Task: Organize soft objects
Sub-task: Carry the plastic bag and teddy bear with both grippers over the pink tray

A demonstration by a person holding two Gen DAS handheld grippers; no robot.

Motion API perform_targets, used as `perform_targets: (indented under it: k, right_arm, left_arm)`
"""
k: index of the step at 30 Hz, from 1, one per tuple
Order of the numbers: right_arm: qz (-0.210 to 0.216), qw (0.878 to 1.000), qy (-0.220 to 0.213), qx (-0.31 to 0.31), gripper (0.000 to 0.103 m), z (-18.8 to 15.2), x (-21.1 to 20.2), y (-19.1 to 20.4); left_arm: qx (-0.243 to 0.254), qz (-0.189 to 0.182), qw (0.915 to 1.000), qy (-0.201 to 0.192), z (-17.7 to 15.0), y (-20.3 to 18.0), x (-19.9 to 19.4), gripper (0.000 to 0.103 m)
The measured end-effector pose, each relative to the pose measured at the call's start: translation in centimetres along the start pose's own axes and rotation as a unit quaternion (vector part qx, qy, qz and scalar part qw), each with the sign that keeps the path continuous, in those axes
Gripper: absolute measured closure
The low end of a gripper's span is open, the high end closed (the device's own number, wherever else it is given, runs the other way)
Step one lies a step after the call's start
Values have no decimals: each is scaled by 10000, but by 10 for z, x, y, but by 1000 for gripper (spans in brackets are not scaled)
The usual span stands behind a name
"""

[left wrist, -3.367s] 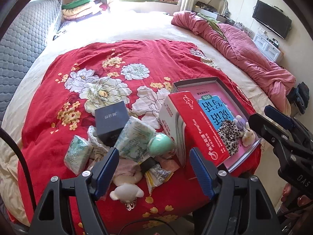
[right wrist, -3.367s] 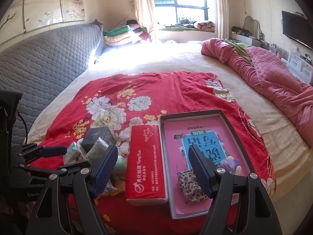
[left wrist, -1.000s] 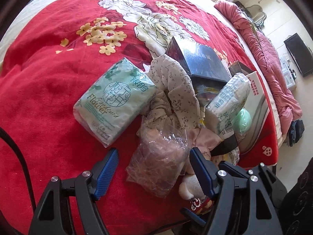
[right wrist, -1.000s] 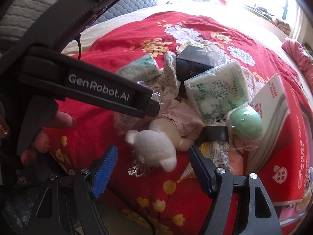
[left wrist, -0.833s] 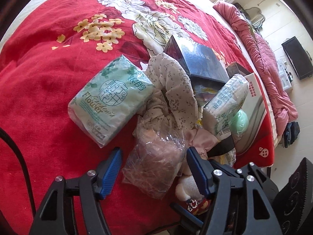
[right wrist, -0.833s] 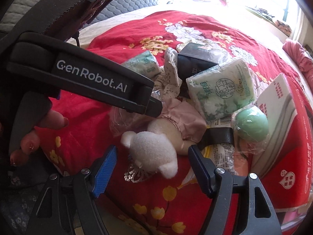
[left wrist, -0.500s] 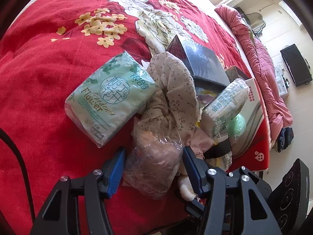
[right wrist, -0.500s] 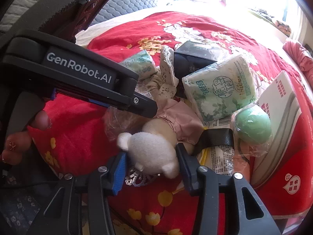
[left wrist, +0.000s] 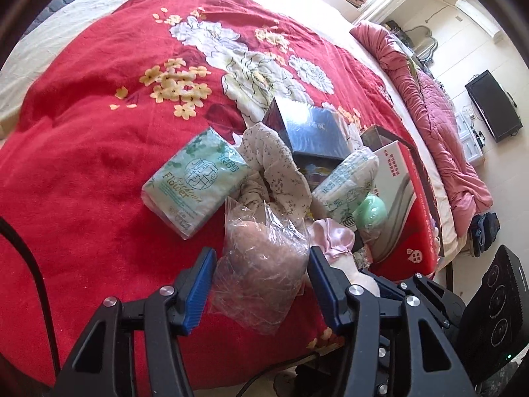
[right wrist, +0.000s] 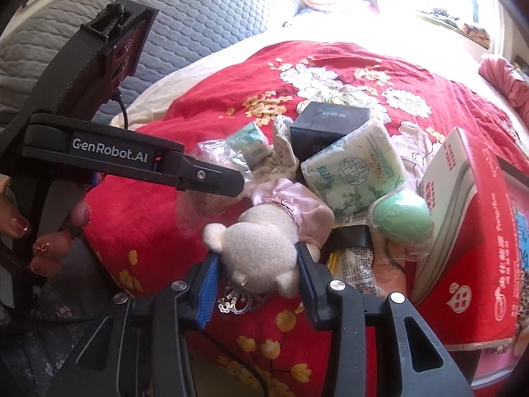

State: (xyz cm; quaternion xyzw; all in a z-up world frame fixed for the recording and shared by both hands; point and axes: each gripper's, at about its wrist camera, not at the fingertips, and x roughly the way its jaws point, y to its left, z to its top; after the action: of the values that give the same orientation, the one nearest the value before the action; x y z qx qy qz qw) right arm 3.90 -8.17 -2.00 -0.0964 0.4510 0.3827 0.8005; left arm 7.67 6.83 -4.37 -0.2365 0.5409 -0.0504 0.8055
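Note:
A pile of soft things lies on the red floral blanket (left wrist: 82,165). My left gripper (left wrist: 261,281) is shut on a clear plastic bag (left wrist: 261,261) with something pinkish inside, both blue pads pressing its sides. One of its fingers (right wrist: 205,175) also reaches in from the left in the right wrist view. My right gripper (right wrist: 256,278) has its jaws closing on the head of a cream plush toy (right wrist: 261,248) in a pink satin dress, and the pads touch both sides. The toy's body stays tucked against the pile.
Behind the bag lie a green tissue pack (left wrist: 195,182), a floral cloth (left wrist: 274,168), a dark box (left wrist: 310,129), a second tissue pack (right wrist: 353,175), a wrapped green ball (right wrist: 401,218) and a red tissue box (right wrist: 463,231). A grey headboard (right wrist: 198,16) stands at the left; a hand (right wrist: 49,241) holds the left gripper.
Both grippers went from wide open to closed, the left on the plastic bag and the right on the plush toy's head. Both have risen slightly with them.

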Motion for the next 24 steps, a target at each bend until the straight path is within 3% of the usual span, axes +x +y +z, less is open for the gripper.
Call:
perform_targets:
  k: [24]
  right_arm:
    - [-179, 9966, -746, 311, 60, 9, -60, -19]
  left_arm:
    - [384, 68, 9987, -332, 3, -33, -32, 47]
